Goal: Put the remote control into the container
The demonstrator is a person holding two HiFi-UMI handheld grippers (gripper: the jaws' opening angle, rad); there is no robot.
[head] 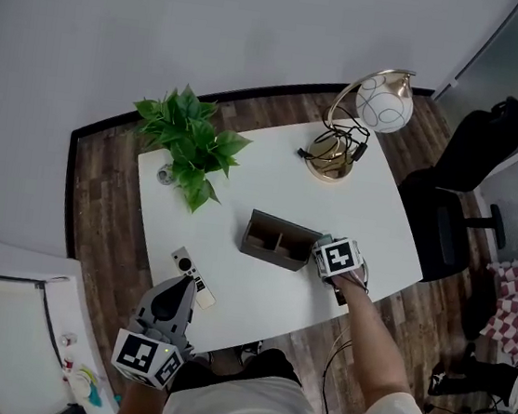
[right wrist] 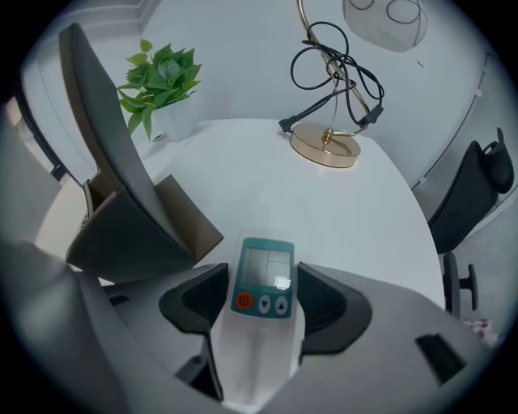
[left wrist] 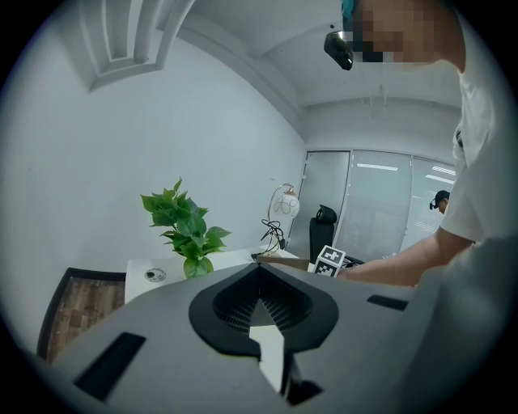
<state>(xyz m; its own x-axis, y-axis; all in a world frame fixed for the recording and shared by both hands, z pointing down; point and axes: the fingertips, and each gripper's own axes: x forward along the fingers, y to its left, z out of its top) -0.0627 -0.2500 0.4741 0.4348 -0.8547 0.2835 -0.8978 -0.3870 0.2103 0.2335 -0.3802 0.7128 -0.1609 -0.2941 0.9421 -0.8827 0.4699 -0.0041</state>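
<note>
A white remote with a teal top, a small screen and an orange button [right wrist: 263, 279] is clamped between the jaws of my right gripper [right wrist: 259, 311]. That gripper [head: 326, 255] sits just right of the brown two-compartment container [head: 278, 239], whose near wall [right wrist: 186, 222] fills the left of the right gripper view. A second, slim white remote [head: 193, 274] lies near the table's front left. My left gripper [head: 185, 286] hangs just in front of it, its jaws [left wrist: 261, 295] together and holding nothing.
A potted green plant [head: 190, 144] stands at the back left of the white table [head: 243, 181]. A gold lamp with a coiled black cord [head: 341, 146] stands at the back right. A black office chair [head: 459, 179] is beside the table's right edge.
</note>
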